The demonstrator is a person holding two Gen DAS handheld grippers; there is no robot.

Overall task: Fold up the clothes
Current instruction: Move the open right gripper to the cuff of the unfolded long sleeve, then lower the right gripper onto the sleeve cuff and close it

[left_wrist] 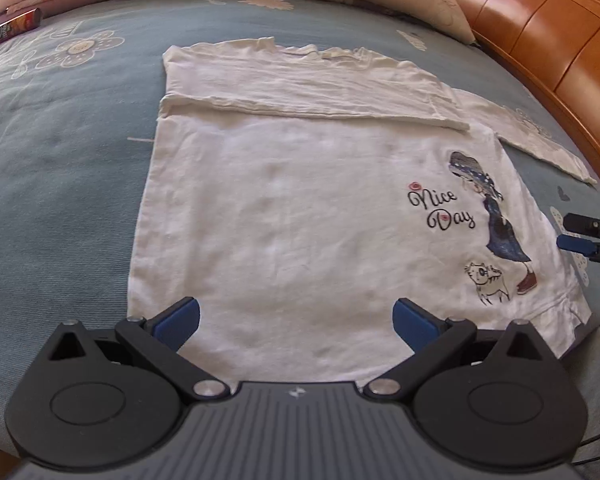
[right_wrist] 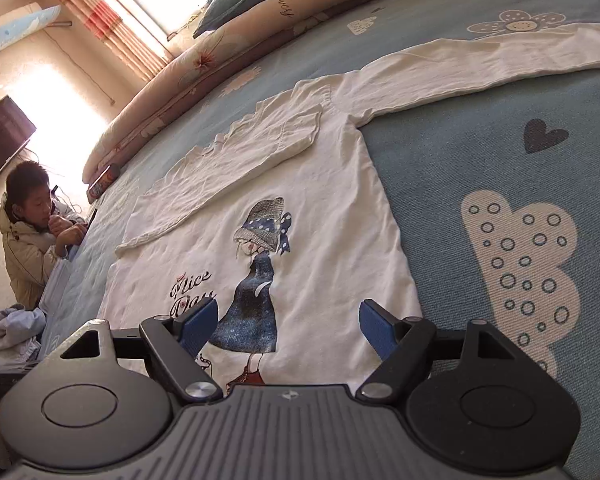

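Closest in, the left gripper (left_wrist: 296, 322) hangs over the near hem of the white shirt (left_wrist: 300, 208), its blue pads spread wide with nothing between them but the cloth lying flat below. The right gripper (right_wrist: 288, 326) is likewise released, jaws apart and empty, poised over the printed end of the same shirt; in the left wrist view its tips (left_wrist: 580, 236) poke in from the right, just off the shirt's side edge. The shirt lies spread on the bed (left_wrist: 60, 168), which is covered in a blue sheet with pale flowers and hearts. Bare sheet runs along both long sides of the garment, wider on the left, narrower on the right toward the wooden headboard (left_wrist: 548, 28). The near hem sits close to the bed's edge. On the fabric is a girl in a hat and blue dress (right_wrist: 256, 276), the words "Nice Day" and a small animal. Farther up, one sleeve is folded across the chest (left_wrist: 308, 96), its edge making a straight ridge, while the other sleeve (right_wrist: 480, 64) stretches out flat over the sheet. Beyond lie rolled floral quilts and pillows (right_wrist: 204, 60), and a red can (left_wrist: 14, 26) near the far corner. A person in a pale jacket (right_wrist: 32, 240) sits beside the bed.
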